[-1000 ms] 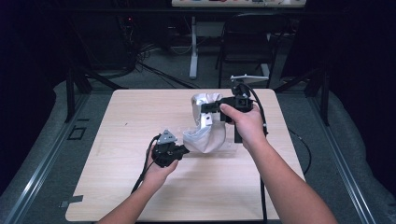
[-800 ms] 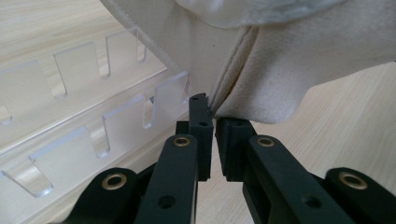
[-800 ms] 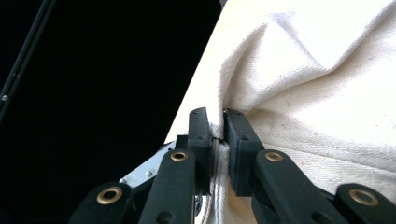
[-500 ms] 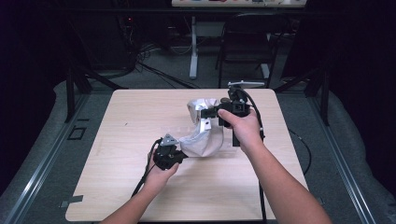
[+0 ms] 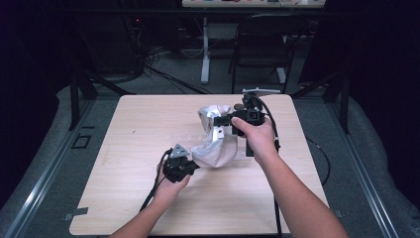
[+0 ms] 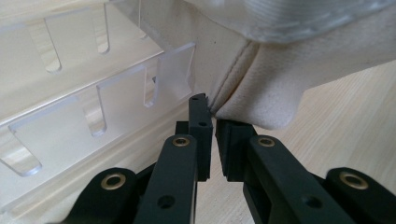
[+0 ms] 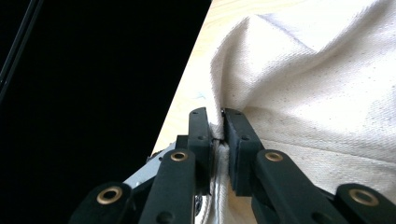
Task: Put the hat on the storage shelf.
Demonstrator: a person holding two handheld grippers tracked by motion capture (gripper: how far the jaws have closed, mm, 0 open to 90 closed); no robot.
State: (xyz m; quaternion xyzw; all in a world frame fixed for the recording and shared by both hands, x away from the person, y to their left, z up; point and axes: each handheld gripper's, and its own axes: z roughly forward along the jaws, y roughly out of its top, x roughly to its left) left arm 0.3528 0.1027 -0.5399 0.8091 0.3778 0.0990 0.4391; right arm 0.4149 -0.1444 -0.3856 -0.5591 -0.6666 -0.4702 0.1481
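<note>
Left gripper [image 5: 194, 166] low at centre of the high view, pinching the near edge of a cloth [image 5: 218, 146] bunched mid-table [image 5: 124, 163]; right gripper [image 5: 224, 120] just above, clamped on its top edge.

Left gripper view: jaws pressed together on a cloth corner at centre, clear plastic rack [image 6: 84, 107] at left.

Right gripper view: jaws nipping a cloth fold at centre, cloth spreading right.

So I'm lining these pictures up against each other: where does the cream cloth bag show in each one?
High view: the cloth bag lies mid-table, stretched between both grippers.
Left gripper view: upper right, its seamed corner pinched at the left gripper.
Right gripper view: right half, a fold clamped in the right gripper.
Shared landmark: the light wooden table, beneath the bag each time.
</note>
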